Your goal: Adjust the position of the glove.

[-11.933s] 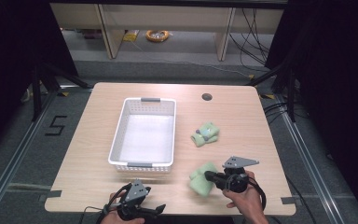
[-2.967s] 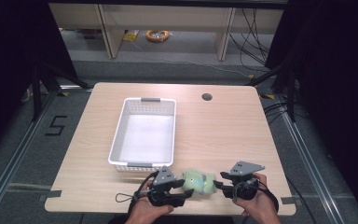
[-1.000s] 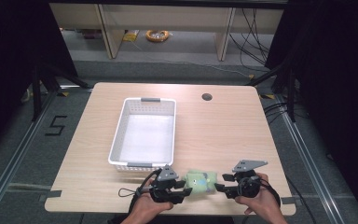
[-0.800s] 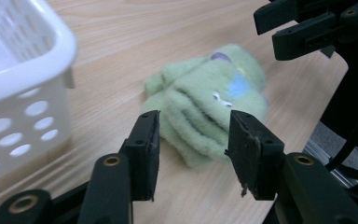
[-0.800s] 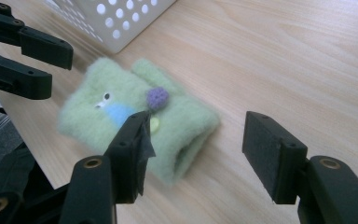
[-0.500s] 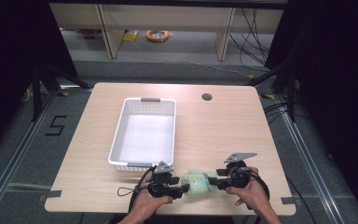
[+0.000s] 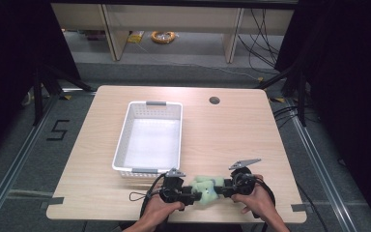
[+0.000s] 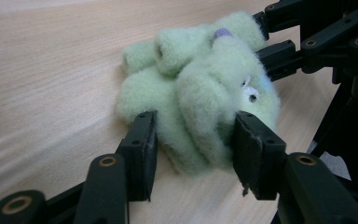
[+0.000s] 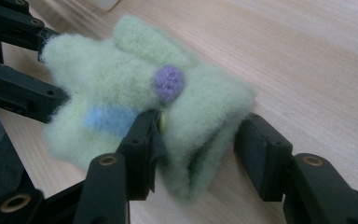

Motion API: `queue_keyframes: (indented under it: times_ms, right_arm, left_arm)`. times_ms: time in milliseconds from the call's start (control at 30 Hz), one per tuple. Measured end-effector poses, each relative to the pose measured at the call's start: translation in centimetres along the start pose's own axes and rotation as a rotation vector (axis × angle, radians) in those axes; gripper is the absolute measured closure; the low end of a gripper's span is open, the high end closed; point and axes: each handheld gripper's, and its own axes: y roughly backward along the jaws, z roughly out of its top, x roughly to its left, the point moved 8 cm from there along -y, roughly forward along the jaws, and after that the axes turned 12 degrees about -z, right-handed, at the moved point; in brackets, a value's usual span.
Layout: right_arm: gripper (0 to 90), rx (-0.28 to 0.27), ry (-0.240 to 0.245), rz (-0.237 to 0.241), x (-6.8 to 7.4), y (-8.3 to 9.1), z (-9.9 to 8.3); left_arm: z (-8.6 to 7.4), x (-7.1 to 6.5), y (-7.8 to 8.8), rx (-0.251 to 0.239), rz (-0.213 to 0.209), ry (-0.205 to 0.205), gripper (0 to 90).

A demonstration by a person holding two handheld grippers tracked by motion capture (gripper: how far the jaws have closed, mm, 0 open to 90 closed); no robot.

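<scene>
The left gripper (image 8: 193,144) has both fingers (image 8: 142,149) pressed into a green fleece toy (image 8: 200,88) lying on the worktop (image 8: 51,60); the right gripper (image 8: 317,42) apparently grips its far end.

One readable sign: digit "5" (image 7: 58,130), dark tape strokes on grey floor (image 7: 24,159), left of my tabletop (image 7: 232,125), seen in high view. No lettering, label or brand legible on anything else I see.

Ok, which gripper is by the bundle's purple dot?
The right gripper: the purple dot sits above its jaws; the left gripper is at the opposite end. Both have just been closing around the green bundle.
</scene>
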Motion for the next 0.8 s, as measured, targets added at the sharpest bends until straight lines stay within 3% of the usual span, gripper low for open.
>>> queue_keyframes:
  times_ms: [200, 367, 433, 800]
  right_arm:
    - [56.0, 0.004, -0.014, 0.029, 0.13, 0.0, -0.21]
    - [61.0, -0.015, -0.021, 0.026, 0.26, -0.1, -0.21]
    - [64.3, -0.002, -0.024, 0.039, 0.43, -0.03, -0.33]
    - [71.3, -0.065, -0.015, 0.059, 0.65, 0.8, -0.24]
  left_arm:
    - [-0.05, 0.03, 0.03, 0.007, -0.021, -0.021, 63.6]
    - [-0.01, 0.12, 0.14, -0.002, -0.039, -0.006, 72.6]
    - [0.06, 0.15, 0.17, -0.001, -0.041, -0.018, 74.4]
    - [0.68, -0.03, 0.94, 0.001, -0.071, -0.024, 77.8]
